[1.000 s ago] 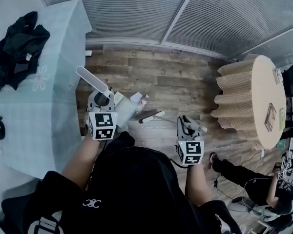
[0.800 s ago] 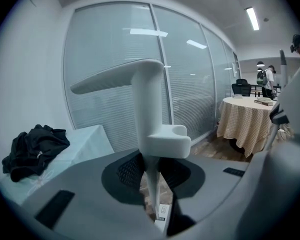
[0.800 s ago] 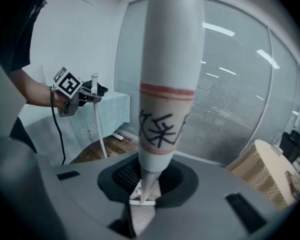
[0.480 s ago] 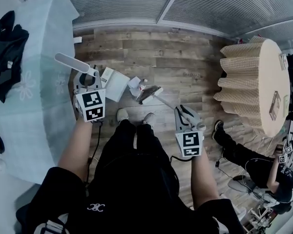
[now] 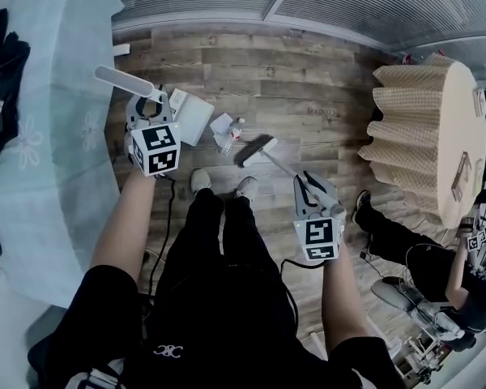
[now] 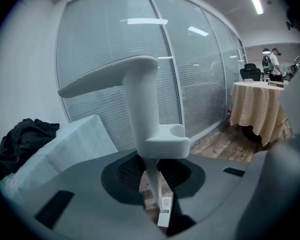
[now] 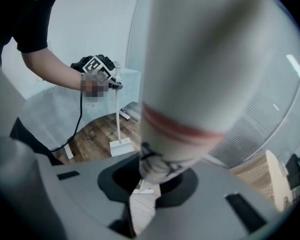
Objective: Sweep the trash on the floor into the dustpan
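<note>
Left gripper — jaws shut tight on the upright handle of the white plastic long-handled dustpan. The pan sits on the wood-plank floor, just ahead of this gripper and to its right. The crumpled white paper trash lies just right of the pan, between it and the dark bristle head of the white-handled broom. Right gripper — jaws clamped on the broom's red-banded handle, with the head on the floor ahead of it and to its left.
</note>
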A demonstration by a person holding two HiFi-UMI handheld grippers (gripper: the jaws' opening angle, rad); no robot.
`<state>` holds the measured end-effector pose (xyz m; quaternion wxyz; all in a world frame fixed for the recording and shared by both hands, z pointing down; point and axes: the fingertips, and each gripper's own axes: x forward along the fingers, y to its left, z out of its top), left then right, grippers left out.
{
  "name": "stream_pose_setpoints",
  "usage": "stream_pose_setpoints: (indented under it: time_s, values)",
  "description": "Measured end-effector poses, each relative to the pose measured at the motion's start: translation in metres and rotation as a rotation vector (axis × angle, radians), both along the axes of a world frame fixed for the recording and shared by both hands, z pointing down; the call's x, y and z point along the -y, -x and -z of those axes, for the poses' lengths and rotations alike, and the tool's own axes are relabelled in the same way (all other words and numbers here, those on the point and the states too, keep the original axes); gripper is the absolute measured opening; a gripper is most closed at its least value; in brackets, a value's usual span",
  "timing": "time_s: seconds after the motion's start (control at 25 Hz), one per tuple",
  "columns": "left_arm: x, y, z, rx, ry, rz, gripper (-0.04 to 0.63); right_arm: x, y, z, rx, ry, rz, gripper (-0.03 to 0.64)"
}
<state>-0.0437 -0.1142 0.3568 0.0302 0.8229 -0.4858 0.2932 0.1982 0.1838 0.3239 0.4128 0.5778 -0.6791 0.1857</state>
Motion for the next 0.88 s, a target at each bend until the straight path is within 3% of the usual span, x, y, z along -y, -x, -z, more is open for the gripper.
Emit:
stream_pose_setpoints:
  time_s: [0.28, 0.64, 0.88]
  values:
    - [-0.001, -0.004, -0.05, 0.042, 0.034, 0.008, 0.086, 0.027, 0.027, -0.022, -0.033, 0.015, 0.125, 0.071]
    - [0.0, -0.006, -0.051, 0.013, -0.021, 0.001, 0.086, 0.087, 0.087, -0.043, -0.003, -0.009, 0.291, 0.07]
    - [-0.003, -0.003, -0.049, -0.002, -0.019, -0.037, 0.086, 0.139, 0.129, -0.038, 0.066, -0.07, 0.33, 0.069]
